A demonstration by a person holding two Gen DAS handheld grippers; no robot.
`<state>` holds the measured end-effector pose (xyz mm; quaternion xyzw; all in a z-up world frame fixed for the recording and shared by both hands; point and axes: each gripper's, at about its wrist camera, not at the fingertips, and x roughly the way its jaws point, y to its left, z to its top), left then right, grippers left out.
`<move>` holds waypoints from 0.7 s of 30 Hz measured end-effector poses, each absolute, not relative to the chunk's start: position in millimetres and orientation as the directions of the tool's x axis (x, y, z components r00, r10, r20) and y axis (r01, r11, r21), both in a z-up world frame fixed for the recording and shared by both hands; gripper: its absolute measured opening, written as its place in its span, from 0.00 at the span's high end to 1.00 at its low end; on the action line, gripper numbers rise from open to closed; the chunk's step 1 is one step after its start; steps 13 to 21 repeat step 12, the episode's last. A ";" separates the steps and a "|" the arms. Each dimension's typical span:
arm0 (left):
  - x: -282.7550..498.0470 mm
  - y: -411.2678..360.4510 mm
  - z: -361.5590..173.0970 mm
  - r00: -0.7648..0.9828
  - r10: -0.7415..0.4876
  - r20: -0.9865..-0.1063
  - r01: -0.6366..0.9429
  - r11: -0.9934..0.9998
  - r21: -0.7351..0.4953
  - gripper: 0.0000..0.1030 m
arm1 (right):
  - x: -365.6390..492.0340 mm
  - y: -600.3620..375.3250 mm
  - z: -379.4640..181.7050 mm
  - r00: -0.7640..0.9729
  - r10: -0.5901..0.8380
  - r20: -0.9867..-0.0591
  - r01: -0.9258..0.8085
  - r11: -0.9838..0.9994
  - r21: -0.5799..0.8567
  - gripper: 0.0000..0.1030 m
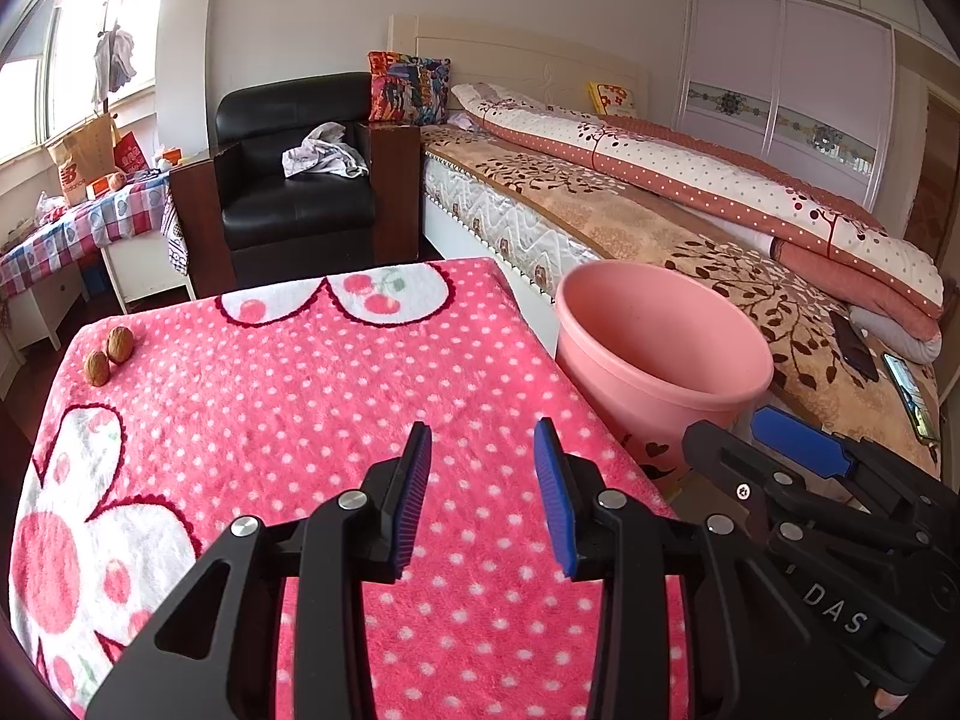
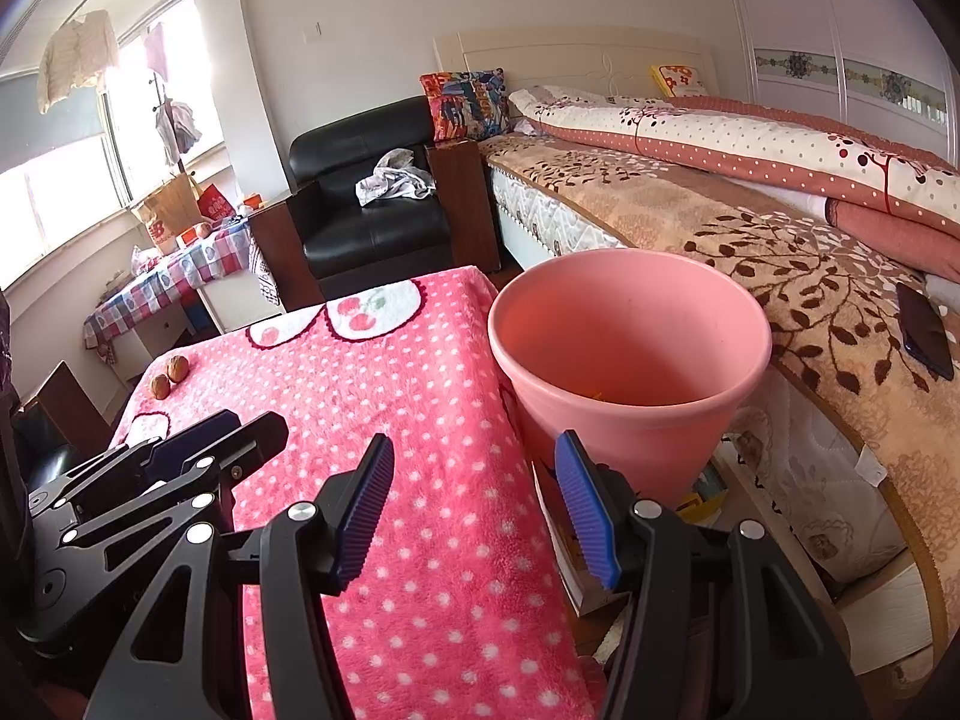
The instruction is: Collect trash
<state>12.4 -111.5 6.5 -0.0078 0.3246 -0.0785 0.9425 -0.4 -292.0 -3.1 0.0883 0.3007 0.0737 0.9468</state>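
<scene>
Bedroom clutter fills the background: a black armchair (image 1: pixel 294 180) with a crumpled grey cloth (image 1: pixel 324 153) on its seat, a bed (image 1: pixel 630 204) with a rolled quilt along it, and a wardrobe (image 1: pixel 786 84) behind. Closer in, a counter covered with a pink polka-dot blanket (image 1: pixel 336 396) carries the work.

Both sets of tongs hang over the near end of that counter, pointing forward and down. The left tongs (image 1: pixel 483 438) stand open, blue pads well apart, with nothing between them but blanket. The right tongs (image 2: pixel 474 450) are open too, likewise gripping nothing; their left finger is over the blanket and their right finger is in front of the bucket's wall. In the left wrist view the right tongs show just to the right of the left ones.

Two walnuts (image 1: pixel 108 354) lie side by side, touching or nearly so, far ahead and to the left of both tongs, near the counter's far left corner. A pink bucket (image 2: pixel 738 384) stands beside the counter's right edge, ahead and to the right of the left tongs and just ahead of the right tongs, between counter and bed. Something small and orange shows low inside it; what it is cannot be told. A dark phone (image 2: pixel 927 330) lies on the bed cover, well to the right of the bucket.
</scene>
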 end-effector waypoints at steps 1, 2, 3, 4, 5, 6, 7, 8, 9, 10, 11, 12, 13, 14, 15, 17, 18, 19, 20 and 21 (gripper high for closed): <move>12.3 -111.2 6.5 0.778 -0.152 -0.609 0.142 0.988 -0.065 0.65 | -0.1 -291.9 -3.1 0.808 0.193 -0.556 -0.087 0.974 0.211 0.46; 12.3 -111.3 6.6 0.779 -0.151 -0.609 0.142 0.988 -0.064 0.65 | -3.2 -291.3 -3.7 0.808 0.192 -0.557 -0.086 0.974 0.210 0.46; 12.0 -110.9 6.5 0.779 -0.150 -0.608 0.141 0.988 -0.063 0.65 | 0.8 -292.0 -2.9 0.808 0.192 -0.557 -0.086 0.974 0.211 0.46; 12.6 -111.1 6.8 0.779 -0.148 -0.609 0.140 0.988 -0.062 0.65 | -0.6 -291.6 -3.2 0.807 0.192 -0.558 -0.086 0.974 0.211 0.46; 12.9 -111.1 6.8 0.779 -0.146 -0.610 0.138 0.989 -0.060 0.65 | -2.0 -291.2 -3.5 0.807 0.193 -0.559 -0.086 0.974 0.211 0.46; 13.2 -111.0 6.7 0.778 -0.146 -0.611 0.139 0.988 -0.060 0.65 | -2.9 -291.0 -3.6 0.807 0.193 -0.559 -0.087 0.974 0.211 0.46; 13.2 -110.5 6.7 0.778 -0.146 -0.611 0.137 0.989 -0.061 0.65 | 0.2 -291.5 -2.8 0.807 0.193 -0.558 -0.087 0.974 0.211 0.46; 13.4 -110.6 6.7 0.777 -0.145 -0.612 0.136 0.989 -0.062 0.65 | -1.6 -290.9 -3.5 0.807 0.194 -0.559 -0.088 0.974 0.210 0.46; 13.5 -110.4 6.6 0.777 -0.144 -0.613 0.135 0.989 -0.062 0.65 | -4.0 -290.0 -5.4 0.806 0.194 -0.559 -0.090 0.974 0.209 0.46; 13.5 -109.8 6.4 0.776 -0.143 -0.614 0.133 0.989 -0.063 0.65 | -5.0 -287.8 -8.9 0.805 0.194 -0.560 -0.090 0.974 0.208 0.46; 13.8 -109.8 6.3 0.776 -0.142 -0.615 0.131 0.989 -0.063 0.65 | -8.9 -287.1 -9.8 0.805 0.195 -0.560 -0.091 0.974 0.208 0.46; 14.2 -109.2 6.1 0.775 -0.141 -0.615 0.130 0.990 -0.063 0.65 | -4.4 -287.7 -8.6 0.805 0.194 -0.561 -0.089 0.974 0.209 0.46; 14.2 -109.2 6.1 0.775 -0.141 -0.615 0.130 0.990 -0.063 0.65 | -4.4 -287.7 -8.6 0.805 0.194 -0.561 -0.089 0.974 0.209 0.46; 14.2 -109.2 6.1 0.775 -0.141 -0.615 0.130 0.990 -0.063 0.65 | -4.4 -287.7 -8.6 0.805 0.194 -0.561 -0.089 0.974 0.209 0.46; 14.2 -109.2 6.1 0.775 -0.141 -0.615 0.130 0.990 -0.063 0.65 | -4.4 -287.7 -8.6 0.805 0.194 -0.561 -0.089 0.974 0.209 0.46; 14.2 -109.2 6.1 0.775 -0.141 -0.615 0.130 0.990 -0.063 0.65 | -4.4 -287.7 -8.6 0.805 0.194 -0.561 -0.089 0.974 0.209 0.46; 14.2 -109.2 6.1 0.775 -0.141 -0.615 0.130 0.990 -0.063 0.65 | -4.4 -287.7 -8.6 0.805 0.194 -0.561 -0.089 0.974 0.209 0.46; 14.2 -109.2 6.1 0.775 -0.141 -0.615 0.130 0.990 -0.063 0.65 | -4.4 -287.7 -8.6 0.805 0.194 -0.561 -0.089 0.974 0.209 0.46; 14.2 -109.2 6.1 0.775 -0.141 -0.615 0.130 0.990 -0.063 0.65 | -4.4 -287.7 -8.6 0.805 0.194 -0.561 -0.089 0.974 0.209 0.46; 14.2 -109.2 6.1 0.775 -0.141 -0.615 0.130 0.990 -0.063 0.65 | -4.4 -287.7 -8.6 0.805 0.194 -0.561 -0.089 0.974 0.209 0.46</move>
